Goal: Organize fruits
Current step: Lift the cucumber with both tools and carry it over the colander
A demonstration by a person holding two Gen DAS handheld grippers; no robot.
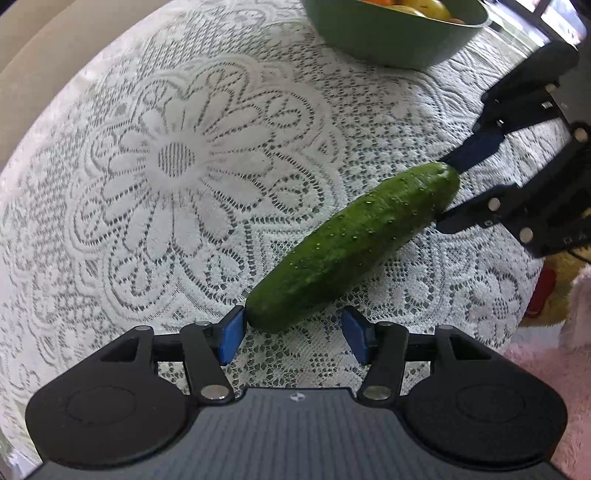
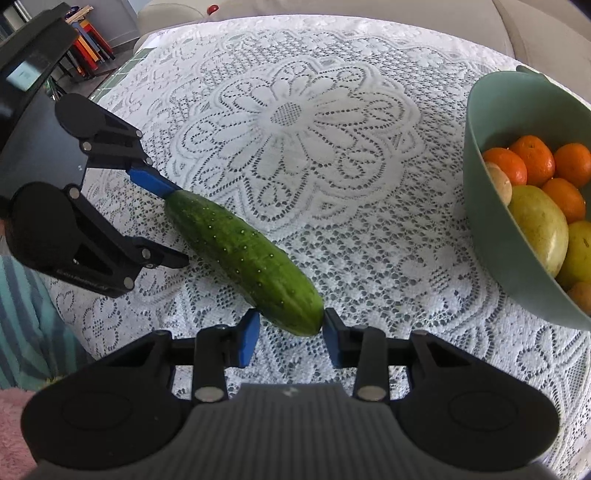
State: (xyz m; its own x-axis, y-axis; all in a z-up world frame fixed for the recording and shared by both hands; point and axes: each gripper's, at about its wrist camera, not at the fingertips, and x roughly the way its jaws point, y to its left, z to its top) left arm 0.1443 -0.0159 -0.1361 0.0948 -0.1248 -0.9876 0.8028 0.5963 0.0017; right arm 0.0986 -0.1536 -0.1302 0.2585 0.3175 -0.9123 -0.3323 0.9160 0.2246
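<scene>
A green cucumber (image 1: 351, 243) (image 2: 243, 254) lies slantwise on the lace tablecloth (image 1: 177, 155), with one gripper at each end. My right gripper (image 2: 290, 332) (image 1: 443, 192) is shut on one end, its blue pads (image 2: 249, 339) against both sides. My left gripper (image 1: 293, 332) (image 2: 179, 227) stands open around the other end: one pad (image 1: 231, 339) is at the skin, the other is clear of it. A green bowl (image 2: 491, 221) (image 1: 369, 40) at the table's side holds several oranges (image 2: 535, 158) and yellow-green fruits (image 2: 539, 225).
The tablecloth covers a round table that drops off toward a beige sofa (image 2: 535, 22). Pink fluffy fabric (image 1: 554, 369) lies past the table's edge. Coloured stools (image 2: 88, 40) stand in the far corner. A striped sleeve (image 2: 22, 314) shows at the left.
</scene>
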